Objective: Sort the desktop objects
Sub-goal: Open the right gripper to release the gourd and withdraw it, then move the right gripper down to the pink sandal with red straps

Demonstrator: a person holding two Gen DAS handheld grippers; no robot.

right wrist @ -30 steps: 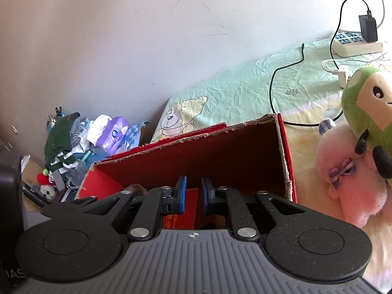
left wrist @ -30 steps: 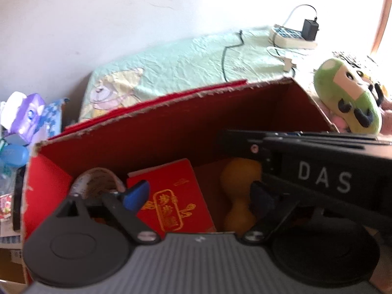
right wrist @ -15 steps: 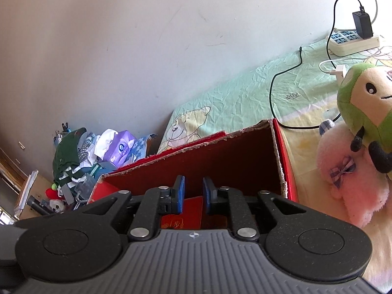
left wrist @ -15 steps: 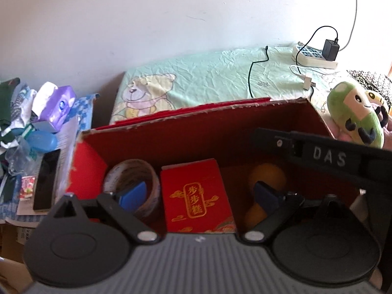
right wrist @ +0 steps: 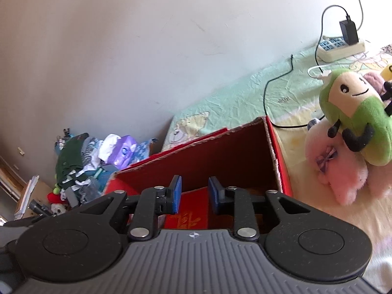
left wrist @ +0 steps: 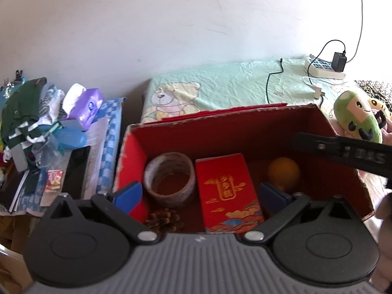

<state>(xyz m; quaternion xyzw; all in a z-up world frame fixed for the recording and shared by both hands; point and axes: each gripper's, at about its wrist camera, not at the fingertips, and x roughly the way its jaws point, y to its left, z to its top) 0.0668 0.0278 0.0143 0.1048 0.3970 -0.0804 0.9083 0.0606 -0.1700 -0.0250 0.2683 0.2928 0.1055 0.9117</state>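
A red cardboard box (left wrist: 257, 112) stands on the bed. Inside lie a roll of tape (left wrist: 169, 181), a red envelope (left wrist: 226, 191), an orange rounded object (left wrist: 284, 174) and a pine cone (left wrist: 164, 220). My left gripper (left wrist: 201, 196) hovers over the box's near side, open wide, with nothing between its fingers. The right gripper's black body (left wrist: 343, 152) crosses the box's right corner. In the right wrist view my right gripper (right wrist: 194, 196) hangs above the box (right wrist: 272, 147) and the envelope (right wrist: 188, 205). Its blue pads (right wrist: 176, 197) stand a narrow gap apart and hold nothing.
A green plush toy (right wrist: 355, 122) leans on a pink plush (right wrist: 343, 171) right of the box. A power strip (left wrist: 323, 68) and a black cable (left wrist: 269, 85) lie on the bear-print sheet (left wrist: 220, 88) behind. Clothes, a purple tissue pack (left wrist: 85, 107) and papers pile up left.
My left gripper has drawn back and up from the box, so the whole interior and the pine cone now show. My right gripper rose too, and its pads parted slightly.
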